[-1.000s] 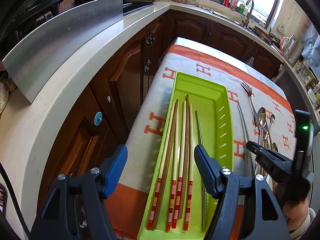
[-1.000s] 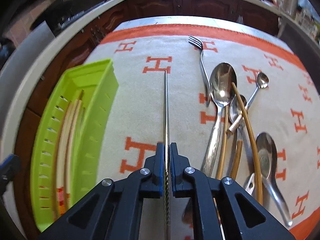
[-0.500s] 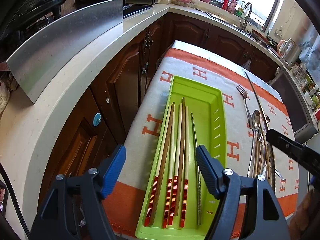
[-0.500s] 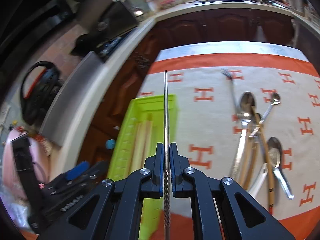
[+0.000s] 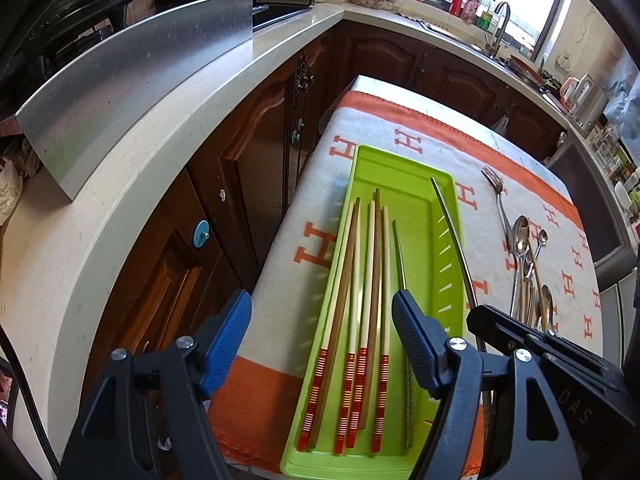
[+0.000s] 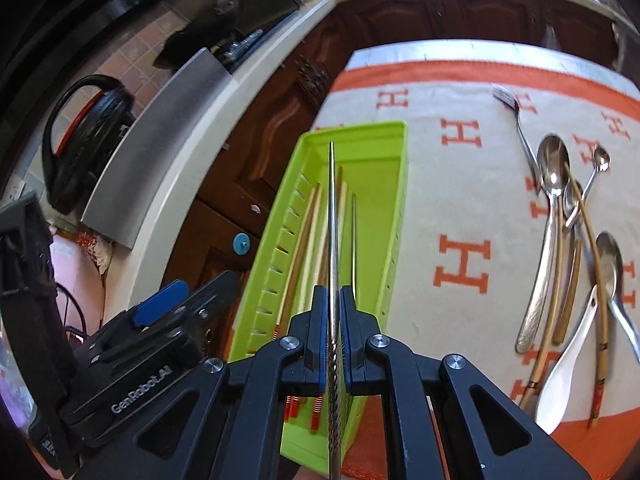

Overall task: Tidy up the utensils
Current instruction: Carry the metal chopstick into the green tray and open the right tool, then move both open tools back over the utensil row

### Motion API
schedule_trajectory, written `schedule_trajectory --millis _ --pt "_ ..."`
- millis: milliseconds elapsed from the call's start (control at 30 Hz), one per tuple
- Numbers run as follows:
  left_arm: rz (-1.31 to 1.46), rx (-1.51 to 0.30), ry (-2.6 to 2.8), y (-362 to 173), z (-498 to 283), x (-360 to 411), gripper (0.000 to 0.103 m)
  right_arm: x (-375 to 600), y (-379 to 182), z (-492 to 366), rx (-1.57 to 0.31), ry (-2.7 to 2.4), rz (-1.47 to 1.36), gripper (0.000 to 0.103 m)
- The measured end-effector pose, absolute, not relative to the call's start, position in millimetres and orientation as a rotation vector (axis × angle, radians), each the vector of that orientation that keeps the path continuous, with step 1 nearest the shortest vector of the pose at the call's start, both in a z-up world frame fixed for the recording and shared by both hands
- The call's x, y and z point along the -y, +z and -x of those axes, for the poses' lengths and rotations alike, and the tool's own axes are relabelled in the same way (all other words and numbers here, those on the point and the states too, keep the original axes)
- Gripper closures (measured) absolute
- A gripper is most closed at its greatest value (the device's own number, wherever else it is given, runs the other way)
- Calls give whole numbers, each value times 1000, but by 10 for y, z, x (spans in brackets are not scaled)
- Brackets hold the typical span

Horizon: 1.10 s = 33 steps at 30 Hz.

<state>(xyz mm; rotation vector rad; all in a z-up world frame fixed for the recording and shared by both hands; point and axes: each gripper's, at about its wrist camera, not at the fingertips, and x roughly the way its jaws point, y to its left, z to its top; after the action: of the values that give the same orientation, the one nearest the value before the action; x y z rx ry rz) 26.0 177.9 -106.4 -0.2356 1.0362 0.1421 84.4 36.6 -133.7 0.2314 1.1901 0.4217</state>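
Note:
A lime green tray (image 5: 404, 168) (image 6: 394, 208) lies on the table's left side. It holds several red-banded wooden chopsticks (image 5: 352, 280) and one metal chopstick (image 5: 400, 256). My right gripper (image 6: 332, 300) is shut on a second metal chopstick (image 6: 332, 208) and holds it above the tray, pointing along its length; it shows in the left wrist view (image 5: 450, 232) over the tray's right wall. My left gripper (image 5: 322, 328) is open and empty above the tray's near end.
A fork (image 6: 516, 120), several spoons (image 6: 552, 200), a white ceramic spoon (image 6: 568, 368) and loose chopsticks (image 6: 592, 264) lie on the orange-and-white cloth (image 6: 460, 184) at right. A counter (image 5: 120, 184) with wooden cabinets runs along the left.
My right gripper has lifted the metal chopstick off the cloth and carried it left, over the green tray. My left gripper has stayed open by the tray.

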Motion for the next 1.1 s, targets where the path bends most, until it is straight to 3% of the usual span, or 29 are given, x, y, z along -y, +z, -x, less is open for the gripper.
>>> schedule_trajectory --millis 333,533,1100 --pt "228 -1055 148 -1120 -275 -1765 26 -343 -1533 -925 -1262 441 -231 94" --pt "228 -1061 147 -1128 -282 -1747 26 -301 -1463 -883 -1238 439 -232 89" --pt "193 -1071 121 -1056 -262 -1472 26 263 -1213 -843 -1155 361 -254 88"
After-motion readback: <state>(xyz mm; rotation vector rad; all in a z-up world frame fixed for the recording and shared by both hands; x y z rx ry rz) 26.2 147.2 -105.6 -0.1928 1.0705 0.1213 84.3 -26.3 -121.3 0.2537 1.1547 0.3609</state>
